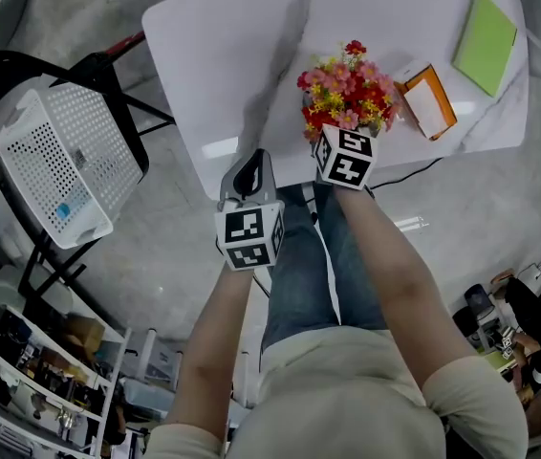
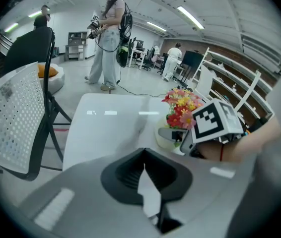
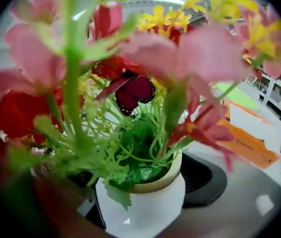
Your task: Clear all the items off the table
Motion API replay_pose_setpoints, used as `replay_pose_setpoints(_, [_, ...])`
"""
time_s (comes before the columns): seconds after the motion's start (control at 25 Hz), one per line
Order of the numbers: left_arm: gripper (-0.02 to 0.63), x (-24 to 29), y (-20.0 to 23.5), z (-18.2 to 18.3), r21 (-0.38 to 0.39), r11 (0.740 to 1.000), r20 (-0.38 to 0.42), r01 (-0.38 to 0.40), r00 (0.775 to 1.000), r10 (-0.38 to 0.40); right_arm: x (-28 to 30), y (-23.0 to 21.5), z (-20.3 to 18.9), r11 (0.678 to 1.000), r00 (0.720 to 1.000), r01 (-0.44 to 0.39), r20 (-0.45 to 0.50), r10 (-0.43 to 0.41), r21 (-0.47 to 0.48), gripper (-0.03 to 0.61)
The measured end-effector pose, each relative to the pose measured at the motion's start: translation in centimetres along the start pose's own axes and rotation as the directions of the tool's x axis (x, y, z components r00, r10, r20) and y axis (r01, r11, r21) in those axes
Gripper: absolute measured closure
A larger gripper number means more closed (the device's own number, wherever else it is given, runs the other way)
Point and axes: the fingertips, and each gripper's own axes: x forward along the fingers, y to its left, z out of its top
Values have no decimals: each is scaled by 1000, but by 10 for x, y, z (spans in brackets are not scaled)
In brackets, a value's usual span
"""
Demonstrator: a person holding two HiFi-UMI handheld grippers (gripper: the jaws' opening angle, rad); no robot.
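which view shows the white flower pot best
Right gripper view: the white pot of red, pink and yellow flowers fills it close up. The head view shows only blooms; the left gripper view, a partly hidden pot.

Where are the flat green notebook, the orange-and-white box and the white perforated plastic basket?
Flat green notebook (image 1: 486,43), head view, centre of cover.
Orange-and-white box (image 1: 427,103), head view, white top face.
White perforated plastic basket (image 1: 108,142), head view, perforated side wall.
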Motion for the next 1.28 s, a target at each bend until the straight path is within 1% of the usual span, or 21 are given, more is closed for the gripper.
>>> replay_pose_setpoints(0.32, [604,-5,1,3,-1,1000,6,-10,1000,10,-1,-2,1,998,999,-37,-42,35,-49,98])
replay_pose_setpoints(0.56, [604,-14,-1,12,-3,1000,21,-20,1000,20,-9,-1,11,989,996,-68,-60,60,-134,100])
replay_pose_setpoints(0.92, [604,-34,-18,36,-10,999,69,-33,997,34,-39,7,34,964,992,-128,-46,121,-233,101])
replay_pose_setpoints(1.28, [604,-64,-31,48,-41,997,116,-71,990,75,-84,14,61,941,981,-191,-21,193,-279,101])
